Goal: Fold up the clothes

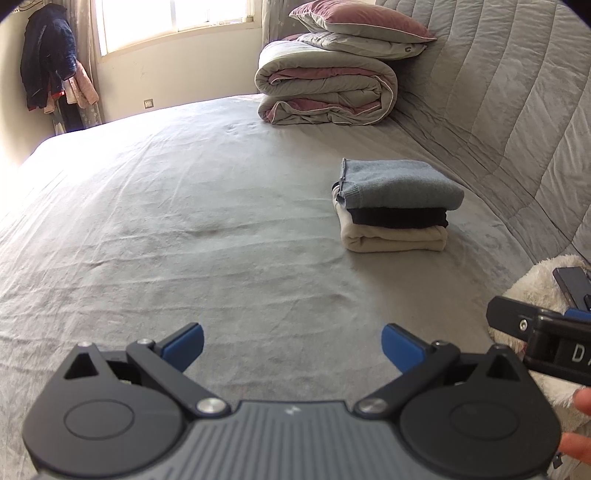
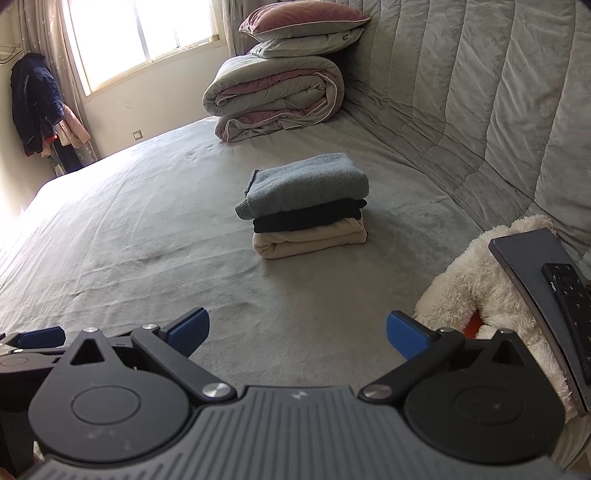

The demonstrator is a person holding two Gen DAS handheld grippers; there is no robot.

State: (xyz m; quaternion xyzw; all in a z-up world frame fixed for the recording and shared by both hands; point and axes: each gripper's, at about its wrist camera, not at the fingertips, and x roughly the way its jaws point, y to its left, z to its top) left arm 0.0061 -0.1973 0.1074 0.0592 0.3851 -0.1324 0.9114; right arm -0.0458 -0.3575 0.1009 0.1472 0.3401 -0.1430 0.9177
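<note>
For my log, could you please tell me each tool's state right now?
Left tool: open, holding nothing.
Right tool: open, holding nothing.

I am in a bedroom at home. A wide bed [image 1: 184, 206] with a grey sheet fills the view, a rolled duvet [image 1: 325, 92] and pillows [image 1: 358, 26] stacked at its far end. Coats [image 1: 48, 59] hang in the corner by a curtained window [image 1: 173, 18], and a plush toy [image 2: 469, 269] lies on the bed.
</note>
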